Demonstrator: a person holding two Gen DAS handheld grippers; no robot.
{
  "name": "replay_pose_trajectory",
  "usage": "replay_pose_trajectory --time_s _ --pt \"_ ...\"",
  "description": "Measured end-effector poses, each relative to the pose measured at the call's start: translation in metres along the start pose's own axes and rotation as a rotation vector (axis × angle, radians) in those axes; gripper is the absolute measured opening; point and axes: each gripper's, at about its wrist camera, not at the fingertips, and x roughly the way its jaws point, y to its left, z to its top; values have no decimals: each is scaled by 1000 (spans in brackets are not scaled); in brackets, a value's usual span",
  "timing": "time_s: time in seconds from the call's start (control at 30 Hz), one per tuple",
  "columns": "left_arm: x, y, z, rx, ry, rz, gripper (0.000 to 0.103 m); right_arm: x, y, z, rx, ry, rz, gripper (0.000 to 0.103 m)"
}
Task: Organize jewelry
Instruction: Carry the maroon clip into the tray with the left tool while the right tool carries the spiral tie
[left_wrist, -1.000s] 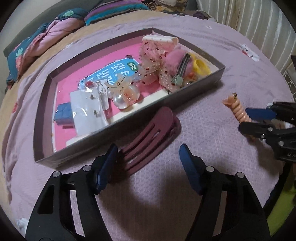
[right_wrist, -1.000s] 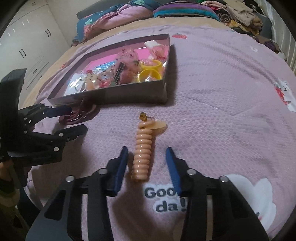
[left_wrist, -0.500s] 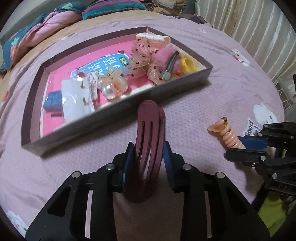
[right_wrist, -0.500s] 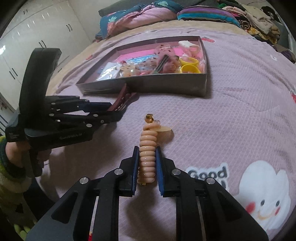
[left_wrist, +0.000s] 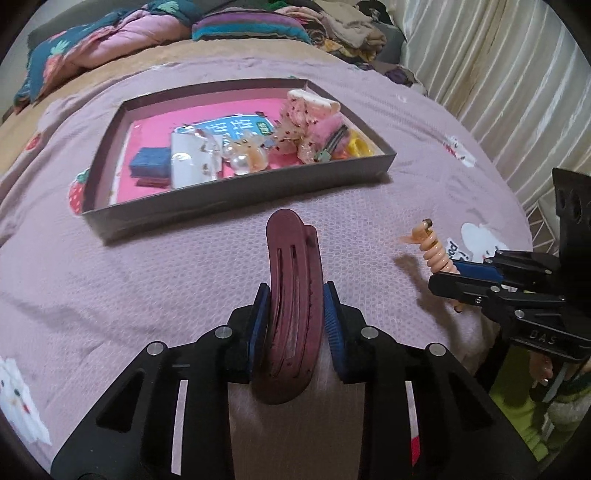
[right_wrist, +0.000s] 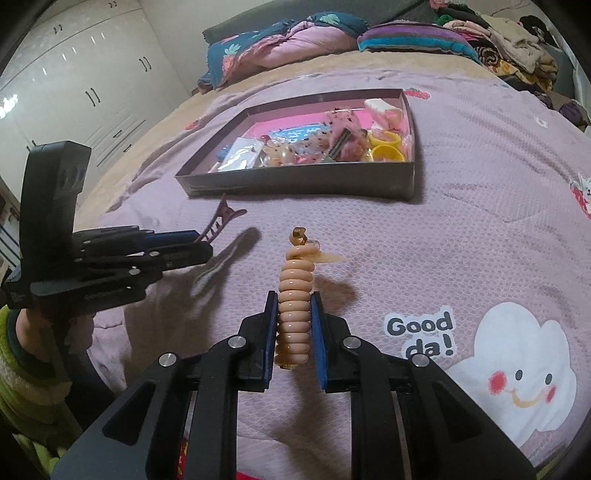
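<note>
Above the bed, my left gripper (left_wrist: 293, 317) pinches the maroon hair claw (left_wrist: 291, 295); my right gripper (right_wrist: 294, 330) pinches the peach spiral hair tie (right_wrist: 294, 295). Springy coils could squirm free short of the box (left_wrist: 236, 206); the claw's curved shell could twist loose.

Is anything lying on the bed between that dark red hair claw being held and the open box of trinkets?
No. In the left wrist view, only bare pink quilt separates the dark red plastic hair claw from the grey cardboard box.

Lilac bedspread (right_wrist: 461, 229); white wardrobes (right_wrist: 74, 85) left; cream curtains (left_wrist: 498, 74) right.
</note>
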Motion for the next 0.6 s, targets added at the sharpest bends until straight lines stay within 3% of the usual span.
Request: replay_pose_trajectory --time_s 0.6 --pt "-76 39 9 -83 -130 86 21 -21 49 32 -90 -53 30 17"
